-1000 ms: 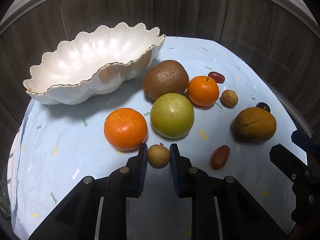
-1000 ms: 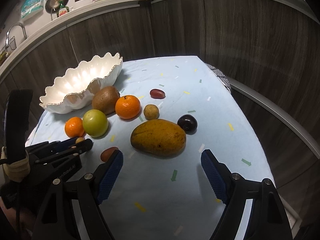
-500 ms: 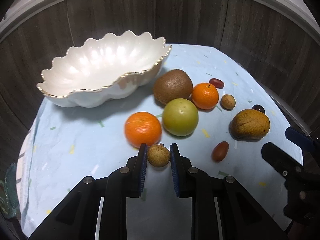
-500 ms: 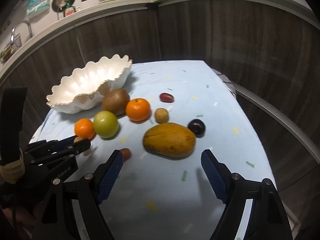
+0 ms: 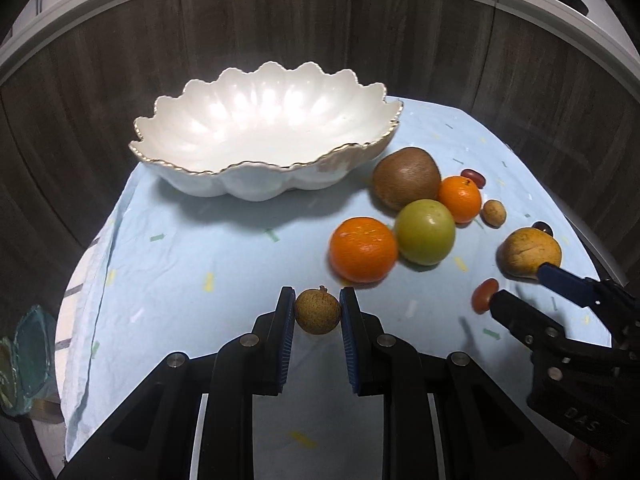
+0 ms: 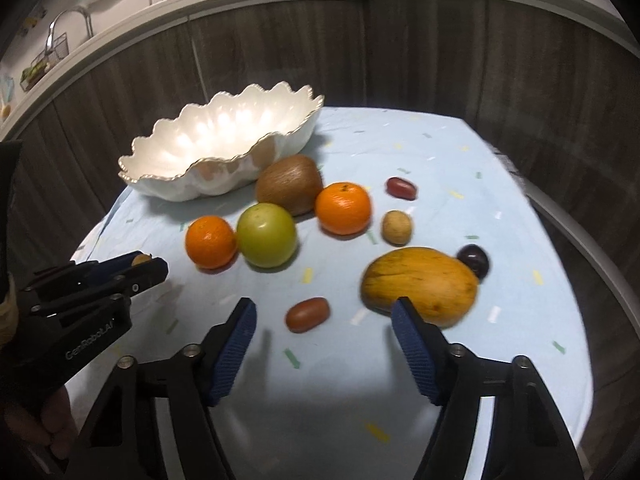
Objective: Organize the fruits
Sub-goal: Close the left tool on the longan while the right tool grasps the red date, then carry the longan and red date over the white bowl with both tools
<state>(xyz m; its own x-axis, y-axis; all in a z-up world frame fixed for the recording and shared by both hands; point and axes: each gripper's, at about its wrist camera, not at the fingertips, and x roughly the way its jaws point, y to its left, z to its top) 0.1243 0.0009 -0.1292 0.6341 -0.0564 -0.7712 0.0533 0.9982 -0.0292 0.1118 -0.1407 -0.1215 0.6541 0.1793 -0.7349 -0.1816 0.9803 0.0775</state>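
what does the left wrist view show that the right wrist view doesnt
Only the left wrist view shows the small brown fruit whole, pinched between the left gripper pads, and a teal thing past the table edge.

Only the right wrist view shows the whole dark plum, the shelf with a faucet, and the right gripper jaws spread wide around nothing.

Both show the white bowl, two oranges, the green fruit, the kiwi and the mango.
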